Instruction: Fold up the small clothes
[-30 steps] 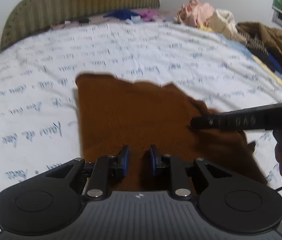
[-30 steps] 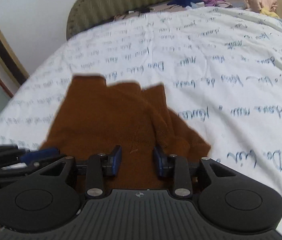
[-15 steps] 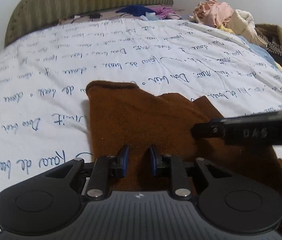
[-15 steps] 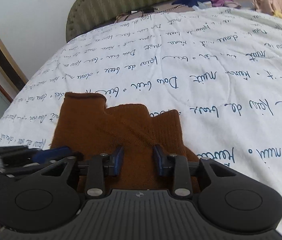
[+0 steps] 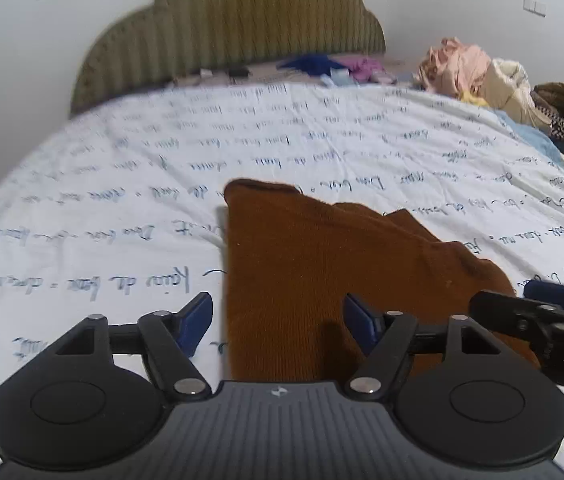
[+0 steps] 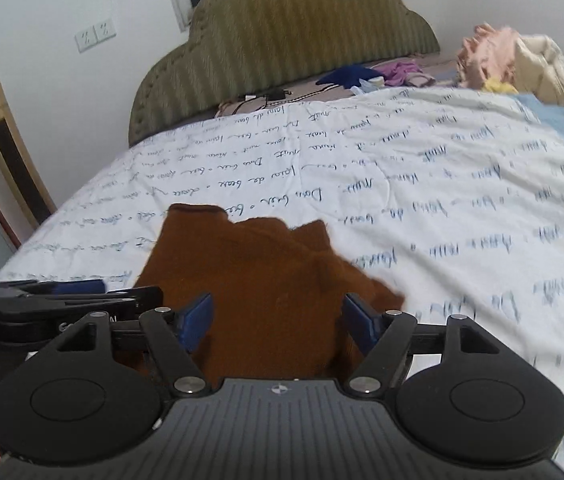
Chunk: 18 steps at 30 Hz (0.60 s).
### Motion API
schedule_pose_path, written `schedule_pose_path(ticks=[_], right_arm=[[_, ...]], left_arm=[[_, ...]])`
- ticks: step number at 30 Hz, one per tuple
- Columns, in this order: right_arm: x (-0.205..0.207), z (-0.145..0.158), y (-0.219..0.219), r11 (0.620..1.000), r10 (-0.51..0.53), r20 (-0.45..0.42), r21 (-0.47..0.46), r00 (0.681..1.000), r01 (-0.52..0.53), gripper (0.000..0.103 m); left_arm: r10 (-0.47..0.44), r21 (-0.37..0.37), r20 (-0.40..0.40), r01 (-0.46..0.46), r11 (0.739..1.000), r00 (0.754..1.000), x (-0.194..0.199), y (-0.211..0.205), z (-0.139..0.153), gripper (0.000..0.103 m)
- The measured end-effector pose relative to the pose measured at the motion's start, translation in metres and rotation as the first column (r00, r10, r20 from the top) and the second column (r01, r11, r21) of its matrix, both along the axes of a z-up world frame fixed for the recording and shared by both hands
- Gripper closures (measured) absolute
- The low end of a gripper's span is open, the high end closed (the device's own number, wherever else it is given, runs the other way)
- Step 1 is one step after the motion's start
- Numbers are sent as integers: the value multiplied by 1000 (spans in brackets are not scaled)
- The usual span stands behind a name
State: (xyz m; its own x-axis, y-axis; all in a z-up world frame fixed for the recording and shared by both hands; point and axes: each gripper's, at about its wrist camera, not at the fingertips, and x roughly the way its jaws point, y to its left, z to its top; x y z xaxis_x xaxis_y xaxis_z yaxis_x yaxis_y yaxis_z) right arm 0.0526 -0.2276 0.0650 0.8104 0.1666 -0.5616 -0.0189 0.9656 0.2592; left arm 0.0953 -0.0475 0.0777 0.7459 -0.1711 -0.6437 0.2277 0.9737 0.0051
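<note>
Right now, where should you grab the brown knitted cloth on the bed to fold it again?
Probably the near hem of the brown knitted cloth, coming in low from the front. It lies flat on the white bedsheet with writing, and that loose edge sits closest to both opening grippers, left and right.

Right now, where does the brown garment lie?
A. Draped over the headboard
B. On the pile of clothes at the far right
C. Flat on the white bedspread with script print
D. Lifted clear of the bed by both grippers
C: the brown garment lies flat on the bedspread, gripped by neither gripper.
</note>
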Motion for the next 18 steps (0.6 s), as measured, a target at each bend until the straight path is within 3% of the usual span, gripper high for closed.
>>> schedule_pose_path(ticks=[8,18], right_arm=[[-36,-7,9,1000,-22,6,23,1000,22,28],[-62,-17,26,999,-15,2,-35,1000,15,26]], left_arm=[[-2,-52,-47,0,999,999,-35,6,-2,30],[62,-43,-74,-66,997,995,-63,21,-16,28]])
